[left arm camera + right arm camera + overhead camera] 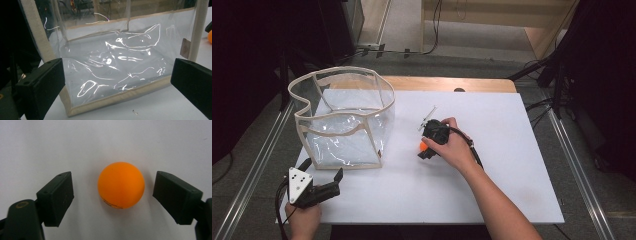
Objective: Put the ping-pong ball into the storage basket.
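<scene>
The left tool (324, 187) rests at the near left corner of the white counter (512, 165), held by the person's left hand (304, 220), its jaws spread wide and holding nothing. In the left gripper view those jaws frame the near wall of a clear plastic bag (117, 67) with beige trim, which stands open-topped on the left part of the counter, just beyond the tool. Toward the middle of the counter, the right hand (457, 147) holds the right tool (113, 195) tipped down over an orange ball (121, 185). Its jaws stand wide, one on each side of the ball, neither touching it. The ball lies on the bare counter, right of the bag.
</scene>
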Demonstrator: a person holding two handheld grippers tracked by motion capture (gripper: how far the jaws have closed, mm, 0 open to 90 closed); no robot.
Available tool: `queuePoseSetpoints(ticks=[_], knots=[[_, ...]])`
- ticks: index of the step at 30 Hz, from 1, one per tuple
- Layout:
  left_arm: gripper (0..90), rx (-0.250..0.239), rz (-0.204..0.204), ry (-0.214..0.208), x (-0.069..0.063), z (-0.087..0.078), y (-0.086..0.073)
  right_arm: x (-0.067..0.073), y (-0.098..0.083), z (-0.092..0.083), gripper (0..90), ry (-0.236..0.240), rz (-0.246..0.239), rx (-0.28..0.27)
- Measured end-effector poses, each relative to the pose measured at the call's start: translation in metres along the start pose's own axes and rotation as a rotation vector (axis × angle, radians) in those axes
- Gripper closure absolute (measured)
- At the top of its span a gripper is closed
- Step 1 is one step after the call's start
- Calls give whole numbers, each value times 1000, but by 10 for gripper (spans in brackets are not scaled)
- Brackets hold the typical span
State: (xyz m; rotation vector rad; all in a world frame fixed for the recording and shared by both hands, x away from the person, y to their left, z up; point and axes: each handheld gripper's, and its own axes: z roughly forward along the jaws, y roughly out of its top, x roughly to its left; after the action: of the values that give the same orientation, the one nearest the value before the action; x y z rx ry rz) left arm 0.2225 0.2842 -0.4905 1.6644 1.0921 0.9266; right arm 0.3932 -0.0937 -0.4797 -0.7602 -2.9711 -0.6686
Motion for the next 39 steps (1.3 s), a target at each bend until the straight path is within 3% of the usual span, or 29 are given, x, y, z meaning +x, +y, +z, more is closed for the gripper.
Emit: queuePoseSetpoints(ticks=[13,22,39], knots=[[0,0,0,0,0,0,0,1,3,3,313,-13,3,13],[0,1,1,0,0,0,0,0,3,5,473,-25,-7,17],[0,0,3,0,0,0,0,0,6,-3,478,0,-24,18]])
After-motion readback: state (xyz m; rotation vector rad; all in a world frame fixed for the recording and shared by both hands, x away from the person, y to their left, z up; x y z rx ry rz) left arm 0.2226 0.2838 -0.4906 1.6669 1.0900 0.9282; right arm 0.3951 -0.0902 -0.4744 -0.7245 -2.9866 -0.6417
